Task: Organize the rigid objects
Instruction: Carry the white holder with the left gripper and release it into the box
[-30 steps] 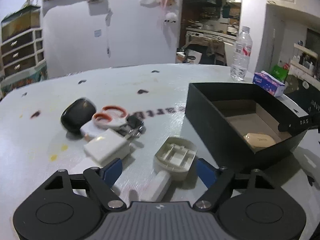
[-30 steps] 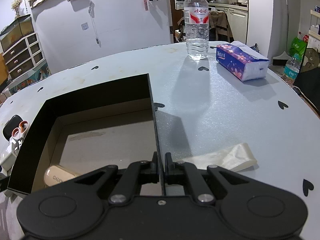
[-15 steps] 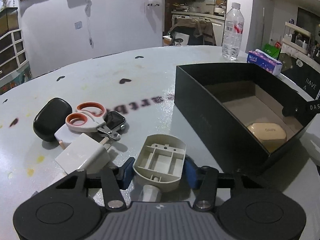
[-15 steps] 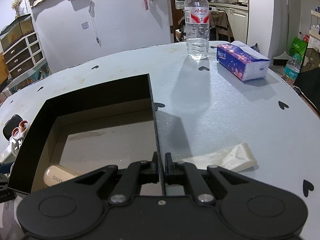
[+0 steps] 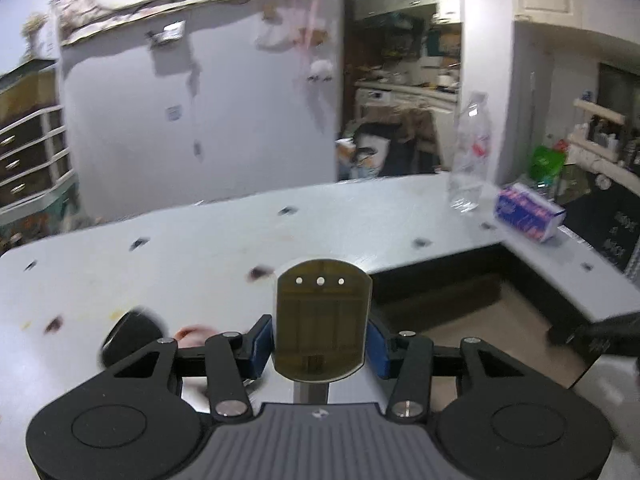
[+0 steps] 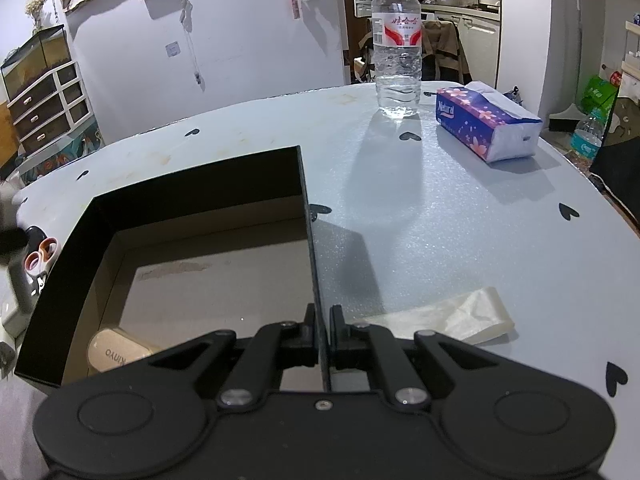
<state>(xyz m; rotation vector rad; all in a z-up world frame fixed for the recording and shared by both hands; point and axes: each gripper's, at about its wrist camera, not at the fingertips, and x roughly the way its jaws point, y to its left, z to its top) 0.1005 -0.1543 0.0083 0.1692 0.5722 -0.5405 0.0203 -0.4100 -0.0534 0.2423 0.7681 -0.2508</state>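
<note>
Plastic plug (image 5: 322,320) (round-topped) in left gripper (image 5: 320,346) — black box (image 6: 192,184) rim pinched by right gripper (image 6: 321,334).

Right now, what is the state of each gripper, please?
Left gripper: shut on the plastic plug piece, lifted.
Right gripper: shut on the black box wall.

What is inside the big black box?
Inside the black cardboard box lies one small beige rounded case, near the front left corner. The rest shows bare brown floor, but the right tool hides the nearest strip.
</note>
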